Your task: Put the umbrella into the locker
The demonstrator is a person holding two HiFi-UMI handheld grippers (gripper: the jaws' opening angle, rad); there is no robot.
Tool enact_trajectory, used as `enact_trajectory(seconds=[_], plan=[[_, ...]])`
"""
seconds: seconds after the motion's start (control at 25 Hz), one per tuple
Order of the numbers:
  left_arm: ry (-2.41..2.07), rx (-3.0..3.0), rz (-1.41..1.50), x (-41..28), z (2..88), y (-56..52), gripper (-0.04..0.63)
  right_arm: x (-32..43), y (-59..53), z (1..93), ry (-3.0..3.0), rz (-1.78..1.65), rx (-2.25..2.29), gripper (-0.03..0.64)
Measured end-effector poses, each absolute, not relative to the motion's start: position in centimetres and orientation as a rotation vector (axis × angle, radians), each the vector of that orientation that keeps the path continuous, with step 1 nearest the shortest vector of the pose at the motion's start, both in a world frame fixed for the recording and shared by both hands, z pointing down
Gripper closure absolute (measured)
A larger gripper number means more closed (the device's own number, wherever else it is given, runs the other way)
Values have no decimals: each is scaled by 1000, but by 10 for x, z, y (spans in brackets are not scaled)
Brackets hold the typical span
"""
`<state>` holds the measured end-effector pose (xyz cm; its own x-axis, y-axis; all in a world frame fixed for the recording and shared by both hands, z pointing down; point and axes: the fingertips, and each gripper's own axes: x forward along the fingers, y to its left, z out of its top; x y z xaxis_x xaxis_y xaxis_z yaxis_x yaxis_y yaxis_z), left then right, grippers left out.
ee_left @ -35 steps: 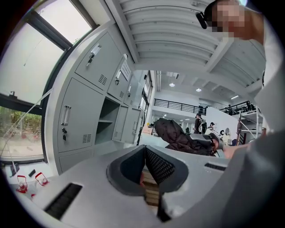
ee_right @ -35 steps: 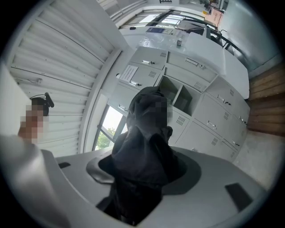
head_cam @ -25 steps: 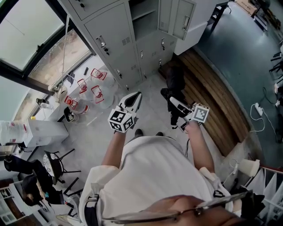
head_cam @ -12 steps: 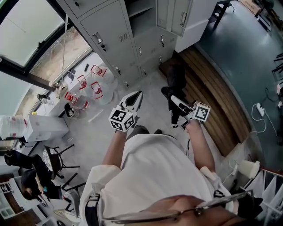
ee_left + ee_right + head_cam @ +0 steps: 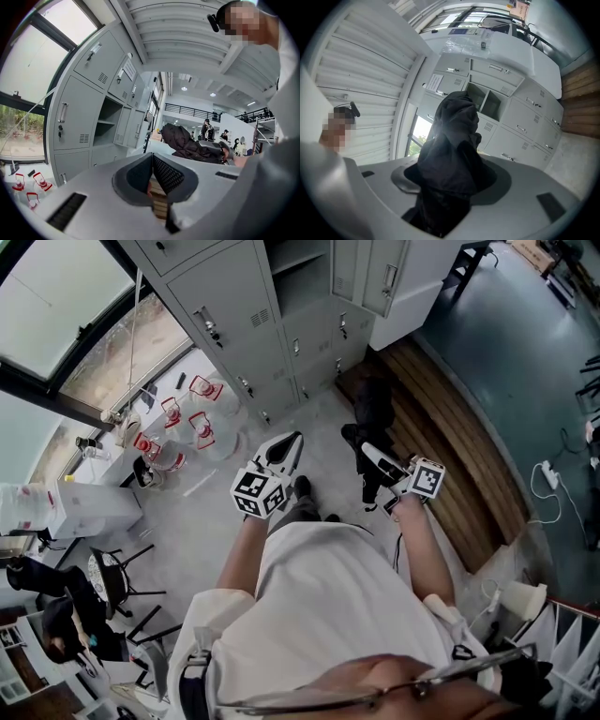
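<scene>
**A:** What's changed over the last second?

**B:** Starting at the left, the red-topped jugs (image 5: 192, 423) on the floor (image 5: 197, 521) sit a little higher in the head view than before. The lockers (image 5: 234, 306) have slid the same way. One shoe (image 5: 302, 487) has come forward and now shows just below the left claw (image 5: 289, 444). Both claws keep their places in the view.

**A:** And the claws themselves?

**B:** The left claw's jaws are together with nothing in them. The right claw (image 5: 367, 454) is clamped on the umbrella (image 5: 372, 413).

**A:** How does it look?

**B:** It's black and folded down, with the cloth bunched in loose creases. It's held off the ground in front of the lockers, above where the grey floor meets the wooden planks (image 5: 450, 427).

**A:** Which way does it run?

**B:** Its long axis follows the right claw's jaws. The free end points away from the person, toward the open compartment (image 5: 485, 101) in the lockers.
</scene>
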<state>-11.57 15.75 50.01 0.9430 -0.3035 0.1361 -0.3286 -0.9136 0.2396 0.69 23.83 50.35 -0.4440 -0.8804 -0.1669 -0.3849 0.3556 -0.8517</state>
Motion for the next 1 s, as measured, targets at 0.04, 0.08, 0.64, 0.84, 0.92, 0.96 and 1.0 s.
enact_trajectory(seconds=[0.04,0.08,0.64,0.84,0.92,0.96,1.0], plan=[[-467,2837,141,-114,501,154,591,8,235,505,1987,-1013,-1099,356],[-464,2836,143,-112,502,149,591,9,231,506,1987,-1015,-1101,356],[-376,2857,142,-74,499,52,591,37,135,509,1976,-1023,-1161,356],[-349,2844,143,-64,504,6,591,44,92,511,1974,-1025,-1180,356],[-333,2845,143,-58,505,-10,591,49,77,512,1964,-1027,-1195,356],[-326,2846,142,-56,505,-18,591,51,70,511,1958,-1028,-1204,356],[-318,2845,143,-53,506,-26,591,52,63,511,1952,-1029,-1213,356]])
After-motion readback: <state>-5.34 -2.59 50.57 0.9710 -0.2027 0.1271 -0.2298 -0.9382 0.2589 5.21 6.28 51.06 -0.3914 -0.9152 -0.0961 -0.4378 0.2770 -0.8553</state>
